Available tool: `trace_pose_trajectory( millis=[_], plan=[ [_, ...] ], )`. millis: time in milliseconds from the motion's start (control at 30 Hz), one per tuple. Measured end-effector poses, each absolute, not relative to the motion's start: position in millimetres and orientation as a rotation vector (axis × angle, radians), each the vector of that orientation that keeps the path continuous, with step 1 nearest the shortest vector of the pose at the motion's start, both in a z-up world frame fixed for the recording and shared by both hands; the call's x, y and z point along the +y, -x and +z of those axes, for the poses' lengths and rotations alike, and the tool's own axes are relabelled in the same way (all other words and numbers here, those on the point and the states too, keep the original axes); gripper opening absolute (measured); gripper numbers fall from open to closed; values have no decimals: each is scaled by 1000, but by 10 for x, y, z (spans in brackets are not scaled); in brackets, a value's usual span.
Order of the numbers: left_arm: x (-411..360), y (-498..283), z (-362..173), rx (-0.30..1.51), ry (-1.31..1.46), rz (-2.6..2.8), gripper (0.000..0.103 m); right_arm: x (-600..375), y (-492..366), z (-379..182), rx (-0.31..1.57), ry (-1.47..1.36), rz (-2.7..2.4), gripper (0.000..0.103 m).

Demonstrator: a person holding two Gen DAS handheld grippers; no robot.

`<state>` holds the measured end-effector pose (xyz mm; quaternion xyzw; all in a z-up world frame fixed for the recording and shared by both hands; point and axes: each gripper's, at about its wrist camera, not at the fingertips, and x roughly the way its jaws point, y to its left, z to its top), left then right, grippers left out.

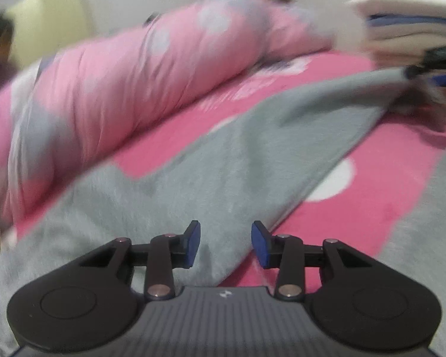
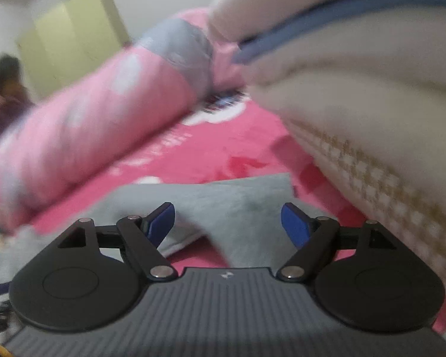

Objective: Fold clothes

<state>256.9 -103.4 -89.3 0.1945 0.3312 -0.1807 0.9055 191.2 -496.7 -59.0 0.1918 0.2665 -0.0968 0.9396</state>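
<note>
Garment (image 1: pixel 223 160) lies on bedsheet (image 1: pixel 356 208), rolled quilt (image 1: pixel 110 89) seemingly behind.

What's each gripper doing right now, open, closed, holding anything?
Left gripper: open, fingers apart over the grey garment, holding nothing.
Right gripper: open wide above the grey garment's end, holding nothing.

Grey garment (image 1: pixel 240 154): soft knit cloth, matt, slightly fuzzy nap. Pink bedsheet (image 1: pixel 380 184): plush fleece-like cloth, matt, printed white patches. Rolled pink quilt (image 1: pixel 110 89): smoother woven cloth, fine creases, faint sheen. Folded stack (image 2: pixel 356 89): cream cloth, matt, one layer with a woven tan check texture, blue cloth edge. Left gripper (image 1: pixel 226 244) and right gripper (image 2: pixel 227 223): matt black plastic links, ribbed grey plastic body, shiny metal pins, blue rubbery matt pads (image 2: pixel 295 227). Yellow-green cabinet (image 2: pixel 71 35): smooth, flat finish.
</note>
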Motion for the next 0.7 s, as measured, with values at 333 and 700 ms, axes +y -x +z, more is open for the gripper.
trace_pose_trajectory(
  millis=[333,700],
  plan=[
    [-975,-2477,-1082,634,-359,-339,40,-3523,-1595,-902,677,517,165,21],
    [-965,-2445,-1146,595,-356,-333,40,-4815,-1564,-351,598,-291,50,63]
  ],
)
